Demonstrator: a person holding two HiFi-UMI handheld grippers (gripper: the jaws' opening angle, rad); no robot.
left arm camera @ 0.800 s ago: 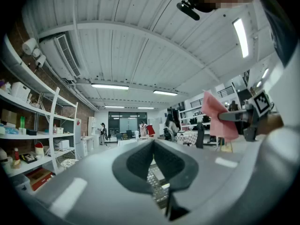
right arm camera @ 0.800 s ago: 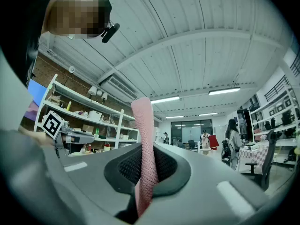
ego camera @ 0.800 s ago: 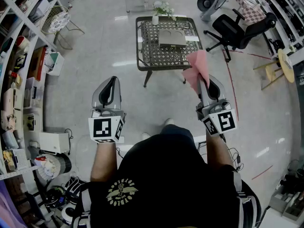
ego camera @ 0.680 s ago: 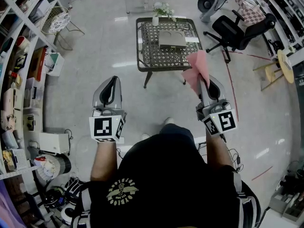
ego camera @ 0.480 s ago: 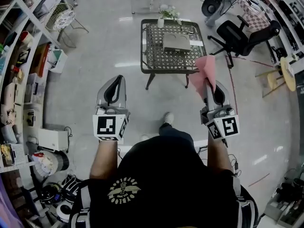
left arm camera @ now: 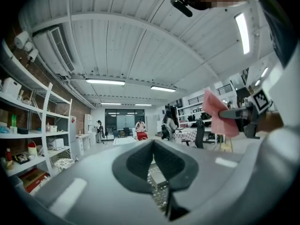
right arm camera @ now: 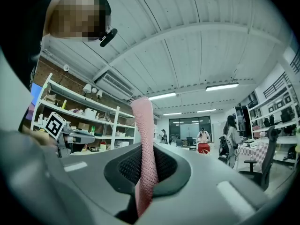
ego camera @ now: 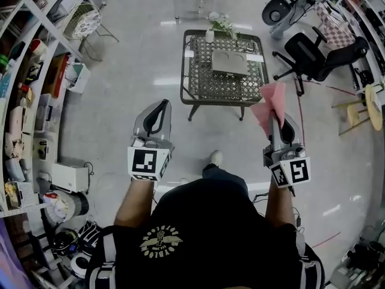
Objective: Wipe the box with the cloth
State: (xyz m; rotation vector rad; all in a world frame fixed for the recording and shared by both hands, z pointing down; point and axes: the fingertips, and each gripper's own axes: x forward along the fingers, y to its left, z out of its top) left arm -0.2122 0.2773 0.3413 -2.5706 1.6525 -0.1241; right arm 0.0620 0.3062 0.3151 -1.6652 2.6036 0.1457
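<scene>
Left gripper (ego camera: 161, 103): its fingers (left arm camera: 136, 161) are seen pressed together at the tips; nothing is gripped between them.
Right gripper (ego camera: 275, 120): it is clamped on the cloth (ego camera: 270, 105), which is pinched between the fingers (right arm camera: 168, 165).
Cloth: pink; it is seen standing up past the right fingertips, its free end loose.
Box (ego camera: 230, 63): grey and flat; it is laid on the table (ego camera: 187, 71), well ahead of both pairs of fingertips and touched by neither.
Table: a dark lattice top is seen, well beyond the fingertips.
</scene>
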